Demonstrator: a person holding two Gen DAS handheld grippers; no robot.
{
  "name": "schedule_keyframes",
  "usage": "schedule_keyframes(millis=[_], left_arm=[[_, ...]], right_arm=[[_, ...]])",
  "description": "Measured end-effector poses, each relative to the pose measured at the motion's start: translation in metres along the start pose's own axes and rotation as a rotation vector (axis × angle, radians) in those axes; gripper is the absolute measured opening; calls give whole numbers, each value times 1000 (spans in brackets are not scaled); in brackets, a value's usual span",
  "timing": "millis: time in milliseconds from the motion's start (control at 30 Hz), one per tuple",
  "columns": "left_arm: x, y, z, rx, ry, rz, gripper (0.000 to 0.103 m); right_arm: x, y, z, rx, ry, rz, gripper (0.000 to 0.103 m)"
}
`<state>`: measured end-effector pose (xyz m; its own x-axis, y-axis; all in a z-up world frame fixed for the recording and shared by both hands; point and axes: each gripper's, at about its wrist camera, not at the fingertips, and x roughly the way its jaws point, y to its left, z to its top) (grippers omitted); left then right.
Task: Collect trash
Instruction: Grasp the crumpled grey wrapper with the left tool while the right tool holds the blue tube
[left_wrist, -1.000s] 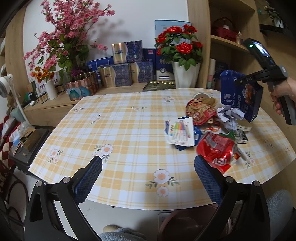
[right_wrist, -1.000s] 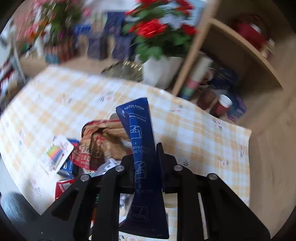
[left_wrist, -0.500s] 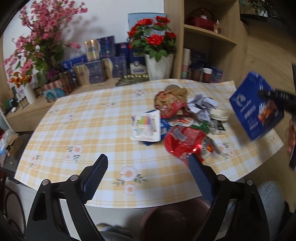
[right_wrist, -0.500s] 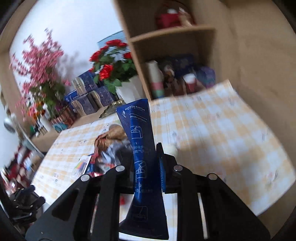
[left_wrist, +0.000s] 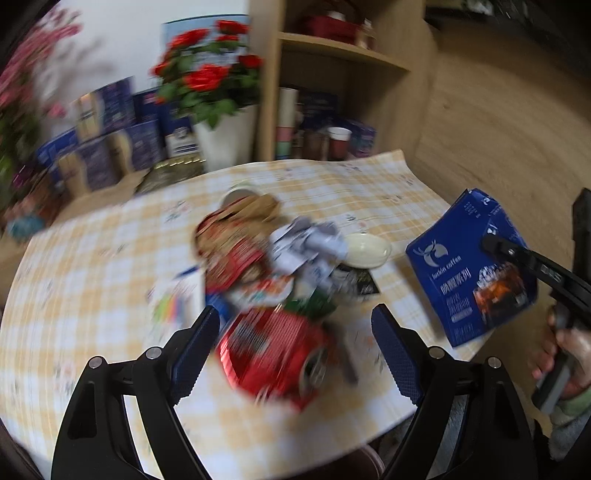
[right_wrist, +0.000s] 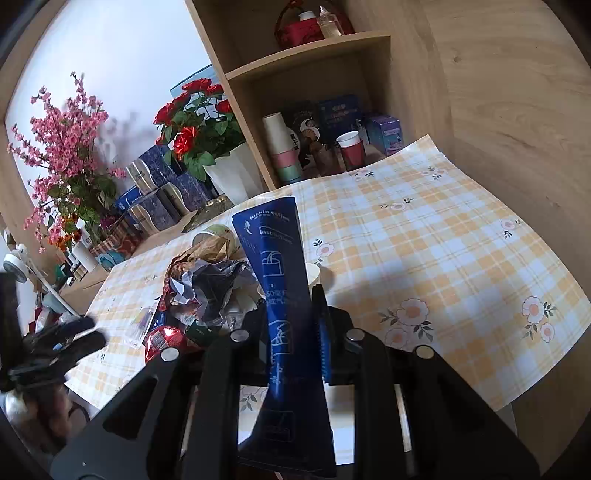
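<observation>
A heap of trash (left_wrist: 258, 251) lies on the checked table (left_wrist: 74, 258): brown and red wrappers, crumpled grey paper, a white lid (left_wrist: 365, 249) and a shiny red wrapper (left_wrist: 273, 350). My left gripper (left_wrist: 293, 321) hovers open over the red wrapper, its pads clear of it. My right gripper (right_wrist: 291, 299) is shut on a flat blue coffee box (right_wrist: 273, 236). In the left wrist view the blue coffee box (left_wrist: 469, 273) hangs at the table's right edge, pinched by the right gripper (left_wrist: 495, 243). The heap of trash (right_wrist: 207, 280) sits left of the box, with the blurred left gripper (right_wrist: 62, 339) beside it.
A white vase of red roses (right_wrist: 232, 173) and blue gift boxes (right_wrist: 159, 199) stand behind the table. A wooden shelf unit (right_wrist: 314, 147) holds stacked paper cups. A wooden wall (right_wrist: 498, 92) closes the right side. A person's hand (left_wrist: 565, 350) grips the right handle.
The left gripper has swung right toward the trash heap, and the red wrapper now lies between its fingers in view. The right gripper carried the blue box off the heap to the table's right edge.
</observation>
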<state>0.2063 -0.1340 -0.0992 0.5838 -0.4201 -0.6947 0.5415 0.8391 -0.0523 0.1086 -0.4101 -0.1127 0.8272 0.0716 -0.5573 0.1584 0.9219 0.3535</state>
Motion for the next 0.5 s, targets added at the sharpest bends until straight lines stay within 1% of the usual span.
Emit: schedule_keyframes(millis=[133,167,233,267,300,400,500], left_arm=[[51,-16,30,27,66,0,82],[65,-22,37,52,77,19,82],[83,-32,46,105,88,59,76],[94,-37,52,132,102,86,68],[101,-38,54,138,117,100,63],[118,-36,61,132,149,123,62],[130,-43,61,183,173,168,61]], right_arm=[[1,-7,0,10,1,-2,21],[1,-9,-1,18,2,1,21],[0,-12,-2,28,2,5,21],[0,-13,-3,32,2,8,21],[0,-13,-3,34,3,10,21],[-1,-15,-3,31,0,13,21],[-1,-17,-3,34,-5,15,21]])
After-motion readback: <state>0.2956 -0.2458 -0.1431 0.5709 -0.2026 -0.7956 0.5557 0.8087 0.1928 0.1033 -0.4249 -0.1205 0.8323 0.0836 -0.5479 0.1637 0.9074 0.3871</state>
